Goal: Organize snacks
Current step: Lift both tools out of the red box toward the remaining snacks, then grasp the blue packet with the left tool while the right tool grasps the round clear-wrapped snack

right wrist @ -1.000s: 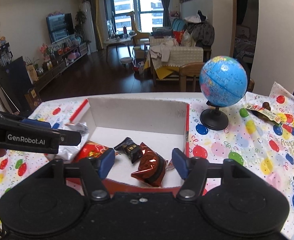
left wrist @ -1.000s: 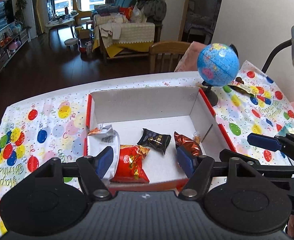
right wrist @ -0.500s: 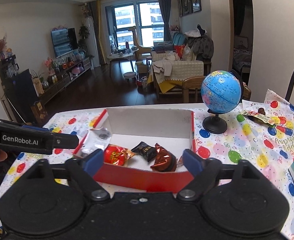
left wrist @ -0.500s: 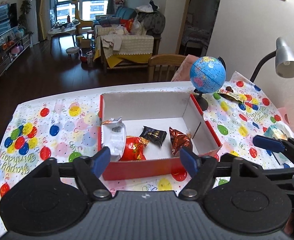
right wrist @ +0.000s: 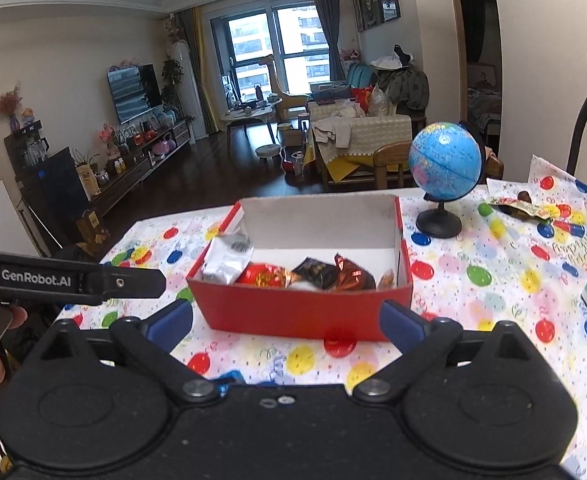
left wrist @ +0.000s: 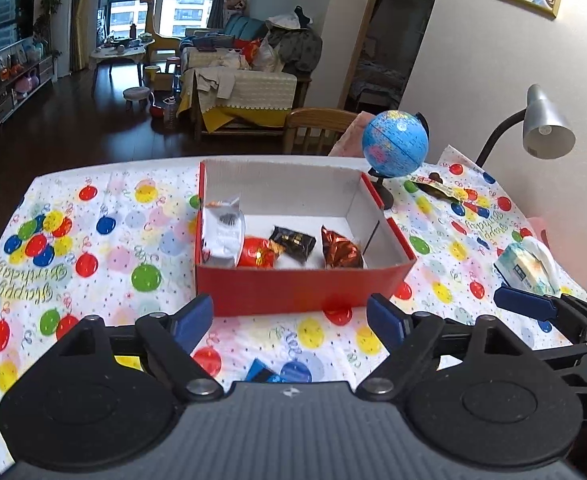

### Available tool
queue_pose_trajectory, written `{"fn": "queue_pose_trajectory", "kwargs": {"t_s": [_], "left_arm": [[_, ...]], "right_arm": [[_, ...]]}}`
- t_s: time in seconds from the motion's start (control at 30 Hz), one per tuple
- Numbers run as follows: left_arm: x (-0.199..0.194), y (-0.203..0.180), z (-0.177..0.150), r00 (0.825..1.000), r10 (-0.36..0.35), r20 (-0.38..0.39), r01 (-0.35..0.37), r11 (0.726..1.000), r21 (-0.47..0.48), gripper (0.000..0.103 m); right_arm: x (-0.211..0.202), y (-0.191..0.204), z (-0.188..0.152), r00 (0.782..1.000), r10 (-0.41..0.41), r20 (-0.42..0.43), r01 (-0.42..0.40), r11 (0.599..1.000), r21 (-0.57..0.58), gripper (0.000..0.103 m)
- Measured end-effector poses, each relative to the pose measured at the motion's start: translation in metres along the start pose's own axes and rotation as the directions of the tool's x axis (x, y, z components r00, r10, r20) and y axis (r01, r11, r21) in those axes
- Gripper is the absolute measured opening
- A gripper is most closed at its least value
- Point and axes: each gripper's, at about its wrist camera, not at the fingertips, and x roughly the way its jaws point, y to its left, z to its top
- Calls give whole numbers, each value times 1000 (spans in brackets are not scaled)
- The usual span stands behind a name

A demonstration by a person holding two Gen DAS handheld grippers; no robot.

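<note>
Jaws of both grippers have just been opening and stand wide, nothing between them. Left gripper (left wrist: 289, 322) and right gripper (right wrist: 287, 322) sit low in frame, short of the red box (left wrist: 305, 286) at centre on the balloon-print tabletop (left wrist: 105, 240). Inside the box: silver packet (left wrist: 221, 232) at left, red packet (left wrist: 255, 254), black packet (left wrist: 293, 240), copper foil packet (left wrist: 339, 250). Globe (left wrist: 395, 144) stands upper right.

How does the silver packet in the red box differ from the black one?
The silver packet stands nearly upright, leaning on the left wall of the red box; the black packet lies flat on the box floor near the middle. The silver packet looks larger and rises above the rim; the black packet stays well below it. Both are sealed snack wrappers inside that box.
</note>
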Motion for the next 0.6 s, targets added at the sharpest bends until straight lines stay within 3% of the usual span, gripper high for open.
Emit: {"fn": "queue_pose_trajectory", "kwargs": {"t_s": [0.3, 0.6], "left_arm": [[10, 7, -35, 998, -8, -58, 8, 1000, -6, 99], [45, 16, -62, 985, 19, -171, -21, 1000, -7, 99]], "right_arm": [[6, 4, -40, 997, -25, -71, 26, 1000, 15, 100], [27, 1, -77, 986, -56, -156, 59, 998, 14, 100]]}}
